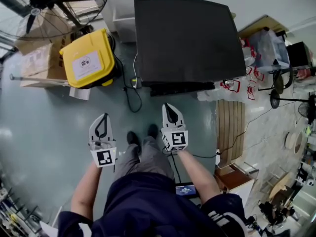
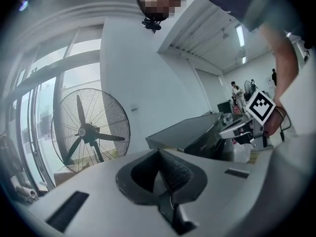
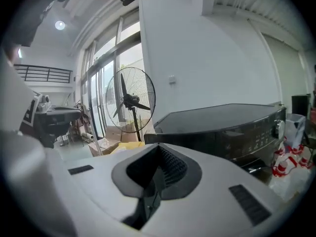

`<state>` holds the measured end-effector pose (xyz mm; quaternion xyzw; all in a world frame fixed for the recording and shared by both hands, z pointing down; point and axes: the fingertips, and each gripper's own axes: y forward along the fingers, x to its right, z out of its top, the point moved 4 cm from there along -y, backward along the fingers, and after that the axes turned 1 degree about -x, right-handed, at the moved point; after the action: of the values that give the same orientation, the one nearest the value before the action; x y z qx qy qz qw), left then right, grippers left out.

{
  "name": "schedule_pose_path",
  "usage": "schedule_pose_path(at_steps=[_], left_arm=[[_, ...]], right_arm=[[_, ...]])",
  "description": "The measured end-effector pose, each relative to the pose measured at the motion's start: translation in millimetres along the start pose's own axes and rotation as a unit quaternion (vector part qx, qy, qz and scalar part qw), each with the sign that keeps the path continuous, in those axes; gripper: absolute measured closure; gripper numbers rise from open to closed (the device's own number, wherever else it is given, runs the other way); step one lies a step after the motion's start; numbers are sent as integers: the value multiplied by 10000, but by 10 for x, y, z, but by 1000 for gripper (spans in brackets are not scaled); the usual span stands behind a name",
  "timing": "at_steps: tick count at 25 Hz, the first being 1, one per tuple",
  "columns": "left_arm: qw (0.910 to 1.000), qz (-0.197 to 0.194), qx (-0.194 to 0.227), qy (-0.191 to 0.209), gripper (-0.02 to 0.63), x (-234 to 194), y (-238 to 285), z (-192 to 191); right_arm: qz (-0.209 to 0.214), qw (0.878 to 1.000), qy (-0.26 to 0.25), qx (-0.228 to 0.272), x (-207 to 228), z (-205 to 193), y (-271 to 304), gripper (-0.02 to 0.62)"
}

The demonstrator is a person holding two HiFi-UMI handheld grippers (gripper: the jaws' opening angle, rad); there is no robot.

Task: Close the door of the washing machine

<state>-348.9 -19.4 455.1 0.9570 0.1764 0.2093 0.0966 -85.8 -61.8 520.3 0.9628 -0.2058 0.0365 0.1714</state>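
washing machine (image 1: 185, 38): on the floor, far ahead, wide side running left to right, top flat and dark | right hand-held gripper (image 1: 170, 111): jaws together, nothing held, nearer, aimed at its front | left hand-held gripper (image 1: 103, 122): jaws together, nothing held, further left

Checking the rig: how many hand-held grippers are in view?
2: the left hand-held gripper left of the shoes, the right hand-held gripper right of them, nearer the washer. None looks hidden.
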Motion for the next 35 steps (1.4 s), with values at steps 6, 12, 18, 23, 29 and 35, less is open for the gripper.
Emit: schedule_pose_path(at_steps=[6, 12, 18, 23, 29, 35], left_arm=[[9969, 332, 459, -544, 583, -187, -77, 193], [9902, 565, 779, -1015, 583, -363, -184, 367], [9877, 654, 951, -1057, 583, -543, -278, 555], [9850, 632, 965, -1281, 583, -684, -306, 732], [9817, 532, 1084, -1475, 583, -882, -323, 930], [9792, 470, 1225, -1549, 583, -1016, -337, 1098]], right_arm=[[27, 9997, -29, 233, 2, 333, -154, 575], [10, 9988, -236, 420, 99, 728, -325, 575], [-11, 9973, -403, 610, 145, 1168, -442, 575], [1, 9969, -440, 646, 178, 1496, -539, 575], [-5, 9960, -521, 730, 131, 1834, -603, 575], [-2, 9953, -564, 792, 38, 2097, -628, 575]])
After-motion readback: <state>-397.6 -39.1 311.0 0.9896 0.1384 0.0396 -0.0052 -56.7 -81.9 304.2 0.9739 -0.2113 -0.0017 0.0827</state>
